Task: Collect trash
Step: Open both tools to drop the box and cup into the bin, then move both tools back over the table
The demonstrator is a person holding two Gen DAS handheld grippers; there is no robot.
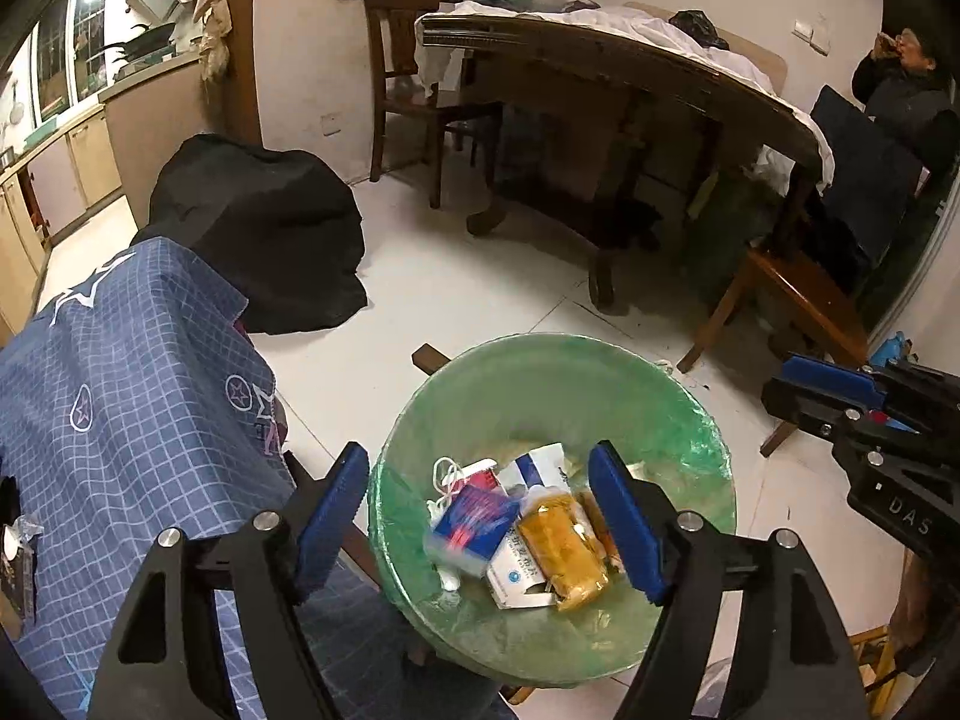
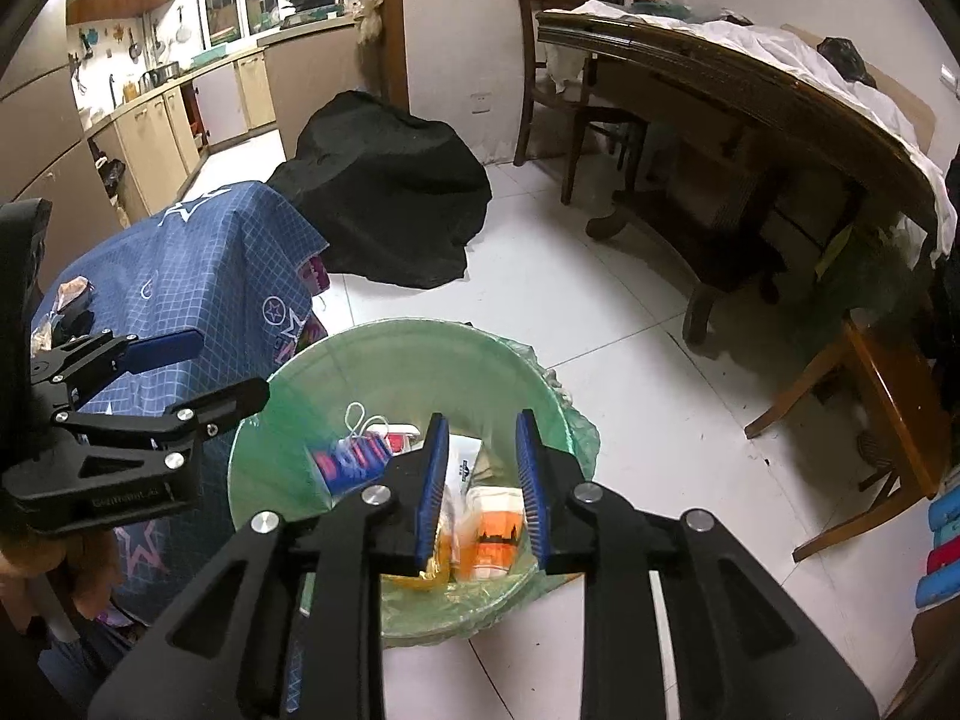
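Observation:
A bin lined with a green bag [image 1: 540, 372] [image 2: 372, 360] stands on the white floor beside a low table. Inside lie a blue and red packet [image 1: 474, 522] [image 2: 348, 456], a yellow packet [image 1: 564, 546], a white box [image 1: 516, 576] and an orange and white wrapper [image 2: 495, 531]. My left gripper [image 1: 480, 516] is open above the bin, nothing between its fingers. My right gripper [image 2: 483, 492] is open above the bin too, its blue pads apart and empty. Each gripper shows at the edge of the other's view, the right one [image 1: 840, 396] and the left one [image 2: 174, 372].
A low table under a blue checked cloth [image 1: 120, 396] [image 2: 198, 264] stands left of the bin, with small wrappers [image 2: 72, 300] on it. A black cover [image 1: 264, 240] lies behind. A large wooden table [image 1: 630, 72] with chairs fills the right. A person [image 1: 906, 96] sits at far right.

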